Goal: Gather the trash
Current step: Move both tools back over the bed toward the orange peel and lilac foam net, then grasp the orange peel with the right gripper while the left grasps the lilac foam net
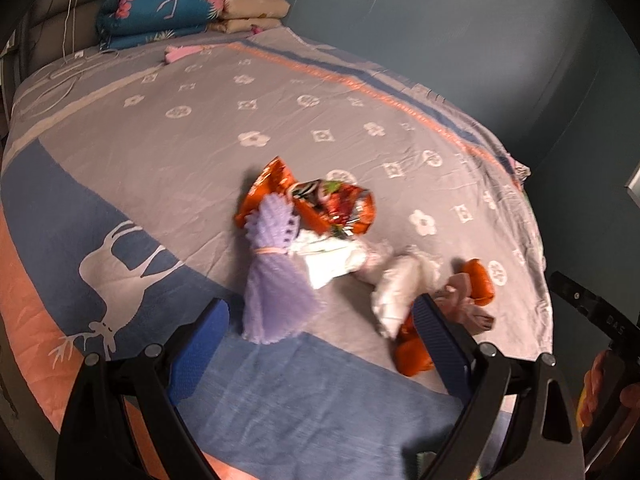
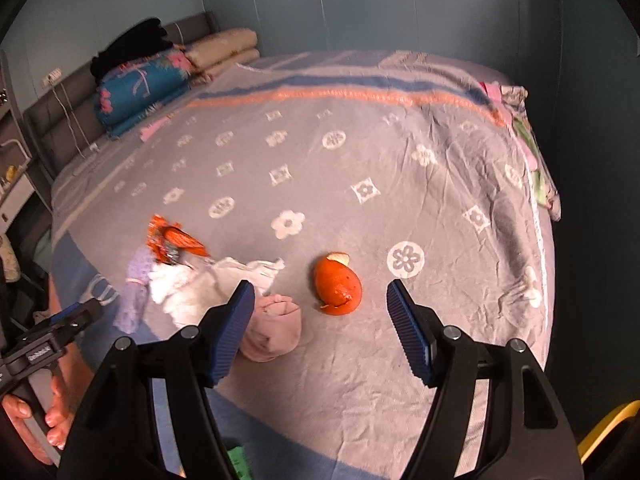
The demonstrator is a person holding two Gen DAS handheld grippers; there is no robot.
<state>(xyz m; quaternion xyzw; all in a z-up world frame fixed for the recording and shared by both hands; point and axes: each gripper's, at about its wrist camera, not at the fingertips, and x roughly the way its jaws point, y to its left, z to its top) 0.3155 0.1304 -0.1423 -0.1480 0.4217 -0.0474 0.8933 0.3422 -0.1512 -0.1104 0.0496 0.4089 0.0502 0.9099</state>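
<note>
Trash lies in a loose pile on the bed. An orange snack wrapper, crumpled white tissue, a purple foam fruit net, a pink wad and orange peel show in both views. My left gripper is open and empty, just short of the purple net. My right gripper is open and empty, with the orange peel between and just beyond its fingertips.
The bed carries a grey patterned sheet with blue and orange bands. Folded quilts are stacked at the headboard. A blue wall runs behind. Shelves stand at the left. A yellow item shows bottom right.
</note>
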